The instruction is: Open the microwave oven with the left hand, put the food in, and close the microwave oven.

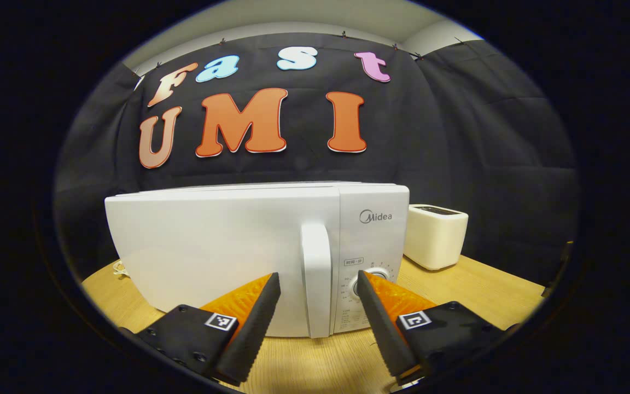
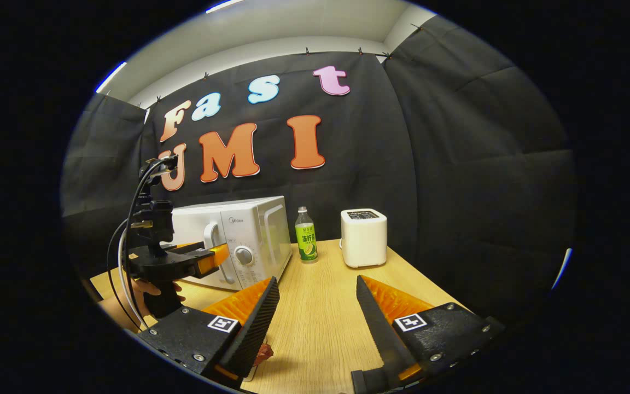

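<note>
White microwave (image 1: 227,257) sits shut toward the table's (image 1: 315,355) left rear, its stiff upright handle (image 1: 316,279) the place to hook and pull (the door should swing, the heavy body stay put). Left gripper (image 1: 319,284) gapes wide before that handle, holding nothing; right gripper (image 2: 316,290) spreads empty over bare wood. Bottle (image 2: 305,234) and toaster (image 2: 363,237) stand behind, near the rear edge.

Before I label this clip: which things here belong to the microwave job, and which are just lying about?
Job:
- white microwave oven, door shut
- its white upright door handle
- left tongs, open before the handle
- reddish food piece, by the right tongs

Lying about:
- green-labelled drink bottle
- cream toaster
</note>
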